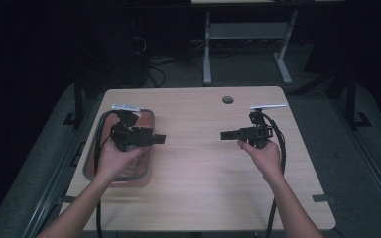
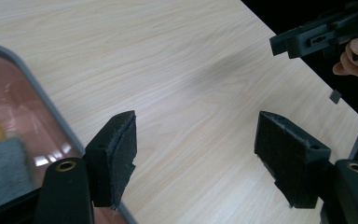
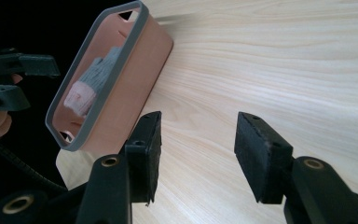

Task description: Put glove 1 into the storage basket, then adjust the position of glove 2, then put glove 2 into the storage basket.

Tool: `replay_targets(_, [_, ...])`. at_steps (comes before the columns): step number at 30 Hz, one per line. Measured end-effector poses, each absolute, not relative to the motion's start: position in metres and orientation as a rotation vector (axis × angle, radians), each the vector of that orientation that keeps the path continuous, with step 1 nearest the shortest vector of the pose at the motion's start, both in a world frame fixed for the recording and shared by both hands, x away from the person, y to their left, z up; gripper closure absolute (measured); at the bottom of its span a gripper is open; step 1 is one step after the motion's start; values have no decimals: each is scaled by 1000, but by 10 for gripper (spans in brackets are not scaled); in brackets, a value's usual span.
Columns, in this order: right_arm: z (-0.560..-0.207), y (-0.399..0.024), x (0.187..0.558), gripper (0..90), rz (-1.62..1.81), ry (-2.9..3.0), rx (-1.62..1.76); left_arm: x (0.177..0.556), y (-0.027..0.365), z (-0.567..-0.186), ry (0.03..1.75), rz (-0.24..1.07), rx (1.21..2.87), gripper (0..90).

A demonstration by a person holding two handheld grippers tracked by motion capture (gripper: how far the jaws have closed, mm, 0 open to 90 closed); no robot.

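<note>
Inside the bin (image 3: 121, 84), the right gripper view reveals a grey glove (image 3: 100, 70).

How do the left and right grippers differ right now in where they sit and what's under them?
The left gripper hangs over the pink bin at the table's left side; the right gripper is over bare wood, clear of the bin. The left gripper points toward the table's right, the right gripper toward its left, so they face each other. Both have open jaws with nothing between the pads.
</note>
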State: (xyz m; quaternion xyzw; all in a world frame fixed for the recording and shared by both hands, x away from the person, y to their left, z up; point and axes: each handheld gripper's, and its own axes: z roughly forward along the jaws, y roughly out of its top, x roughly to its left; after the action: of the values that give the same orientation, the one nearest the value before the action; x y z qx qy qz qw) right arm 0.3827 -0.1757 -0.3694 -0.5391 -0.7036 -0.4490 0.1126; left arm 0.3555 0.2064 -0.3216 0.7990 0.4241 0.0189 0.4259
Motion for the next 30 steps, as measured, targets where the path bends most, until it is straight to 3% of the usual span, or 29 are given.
replay_targets(30, [-388, -219, 366, 484, -1319, -1999, -1676, 354, 155, -333, 974, -24, 2055, 270])
